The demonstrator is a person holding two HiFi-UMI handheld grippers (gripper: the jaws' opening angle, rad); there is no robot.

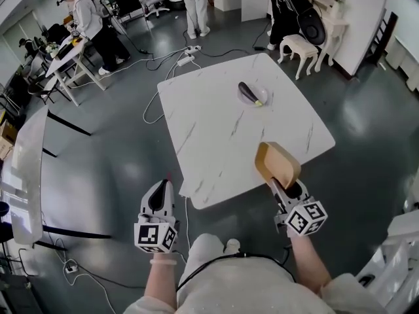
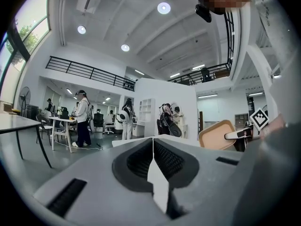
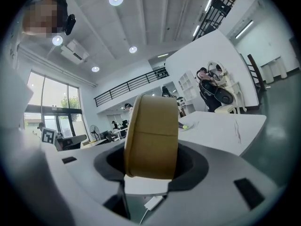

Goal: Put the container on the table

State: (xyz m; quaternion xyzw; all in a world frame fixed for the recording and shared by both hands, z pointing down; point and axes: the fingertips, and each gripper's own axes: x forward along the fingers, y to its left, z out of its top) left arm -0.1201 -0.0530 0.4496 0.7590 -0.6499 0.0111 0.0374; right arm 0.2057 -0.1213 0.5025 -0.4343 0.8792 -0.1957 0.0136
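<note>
- Right gripper [image 1: 281, 186] pinches the tan container [image 1: 276, 163] on edge, above the white table's [image 1: 216, 142] near right edge; not yet set down
- Left gripper [image 1: 159, 199] near left, jaws pressed together, empty; lowering and release are left

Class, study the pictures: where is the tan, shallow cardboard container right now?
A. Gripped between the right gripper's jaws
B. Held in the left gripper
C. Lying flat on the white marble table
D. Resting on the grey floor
A: the tan cardboard container stands on edge between the jaws of the right gripper, which press on it, while the left gripper is shut on nothing.
</note>
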